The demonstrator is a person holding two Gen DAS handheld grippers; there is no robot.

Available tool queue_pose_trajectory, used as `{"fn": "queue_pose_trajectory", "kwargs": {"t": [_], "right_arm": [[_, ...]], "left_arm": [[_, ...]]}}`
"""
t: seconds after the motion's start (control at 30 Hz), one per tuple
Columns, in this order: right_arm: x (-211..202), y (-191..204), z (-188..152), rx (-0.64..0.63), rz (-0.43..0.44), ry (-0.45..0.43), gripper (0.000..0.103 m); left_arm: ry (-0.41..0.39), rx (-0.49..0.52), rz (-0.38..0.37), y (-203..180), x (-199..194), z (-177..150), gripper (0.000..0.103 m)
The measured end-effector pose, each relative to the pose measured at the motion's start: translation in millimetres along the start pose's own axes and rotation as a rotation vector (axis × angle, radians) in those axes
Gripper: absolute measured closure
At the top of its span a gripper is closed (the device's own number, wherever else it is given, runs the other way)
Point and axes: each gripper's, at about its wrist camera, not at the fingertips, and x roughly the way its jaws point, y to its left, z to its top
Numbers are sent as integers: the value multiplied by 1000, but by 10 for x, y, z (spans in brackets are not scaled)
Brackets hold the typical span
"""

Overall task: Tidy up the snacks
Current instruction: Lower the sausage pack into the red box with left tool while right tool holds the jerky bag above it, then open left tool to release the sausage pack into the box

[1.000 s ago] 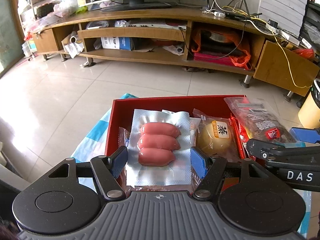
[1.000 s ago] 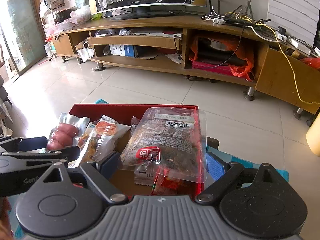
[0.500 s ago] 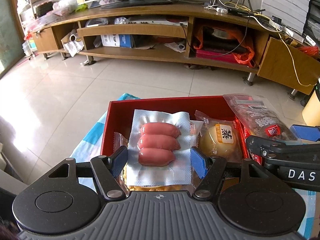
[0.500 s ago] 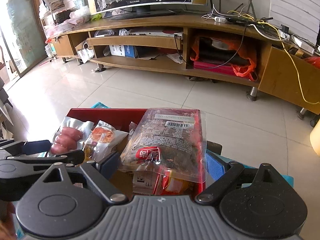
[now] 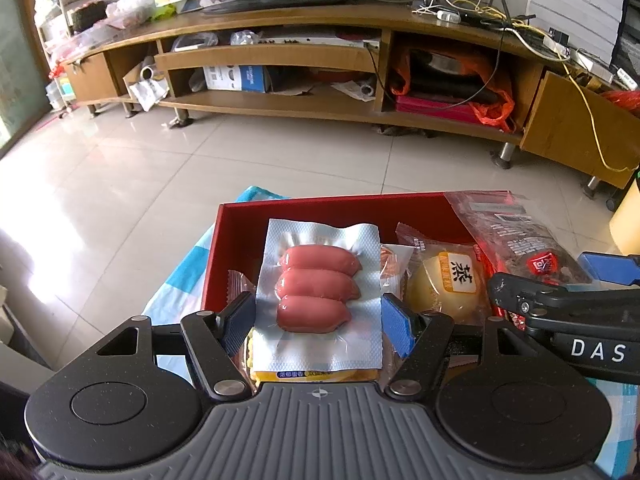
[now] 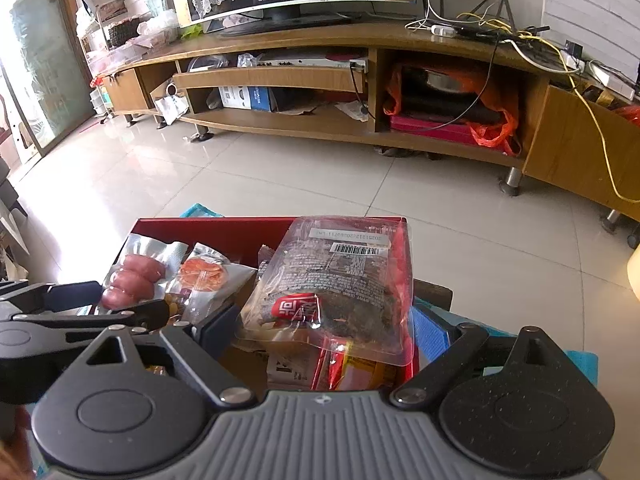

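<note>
Left tool (image 5: 318, 320) sits level over the red box (image 5: 340, 206), blue pads spread wide, released, either side of the sausage pack (image 5: 320, 292) lying on top of the snacks inside. Right tool (image 6: 324, 330) hovers at the box's right end, also spread, its fingers flanking the clear dark snack bag (image 6: 340, 280) without pinching it. The left view alone shows the yellow bun pack (image 5: 448, 284); the right view shows the orange-printed packet (image 6: 204, 276). Past the box's far wall is tiled floor (image 6: 280, 184).
</note>
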Motion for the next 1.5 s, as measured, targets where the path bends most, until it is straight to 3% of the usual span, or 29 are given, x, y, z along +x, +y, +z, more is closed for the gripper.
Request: {"fn": "queue_pose_trajectory", "kwargs": {"t": [0.9,1.5], "right_arm": [[330,13,-77,-30,-7,90,12],[405,52,-137,-60,-31,94,11]], "left_arm": [[21,29,46,-59,156,-7,30],[6,51,90,-109,205,-68,30]]}}
